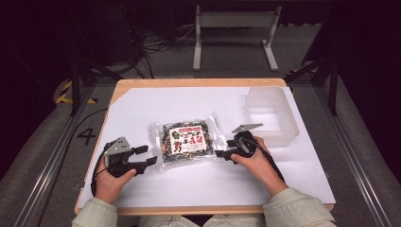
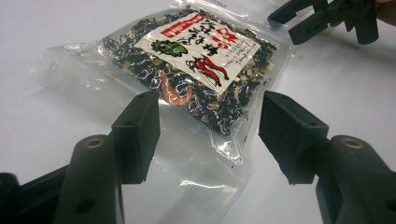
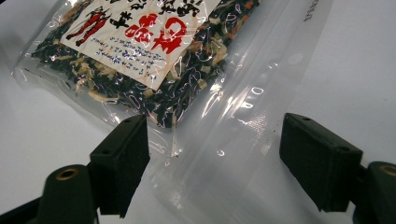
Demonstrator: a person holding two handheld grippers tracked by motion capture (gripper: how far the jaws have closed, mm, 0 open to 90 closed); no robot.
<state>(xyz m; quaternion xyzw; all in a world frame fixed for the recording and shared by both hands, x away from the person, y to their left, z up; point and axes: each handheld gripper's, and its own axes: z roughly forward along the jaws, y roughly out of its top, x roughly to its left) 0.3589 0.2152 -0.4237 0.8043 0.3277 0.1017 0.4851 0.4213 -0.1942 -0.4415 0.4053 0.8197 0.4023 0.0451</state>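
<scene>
Already both sets of fingers stand parted around the clear margins of the packet, and neither has closed on it. In the left gripper view the left gripper [image 2: 208,135] holds its fingers [image 2: 137,135] about half open, with the empty transparent end of the seaweed packet [image 2: 196,65] lying between them, apart from both pads. In the right gripper view the right gripper [image 3: 215,163] shows its fingers [image 3: 123,163] spread wide over the opposite clear flap, again without pressing on it.

The packet lies flat near the middle of the bench [image 1: 142,101], on its white sheet, label up, with a gripper at each short end. It looks light and limp: a thin, glossy film bag loosely filled with dry flakes, likely to sag and slide if lifted by one corner. The film is slick, and the contents could crush under a hard pinch. The flat sealed borders at either end seem the safest places to grip, one in each gripper, so the bag stays level. A translucent plastic bin [image 1: 272,113] stands just beyond the right hand [image 1: 257,161].
</scene>
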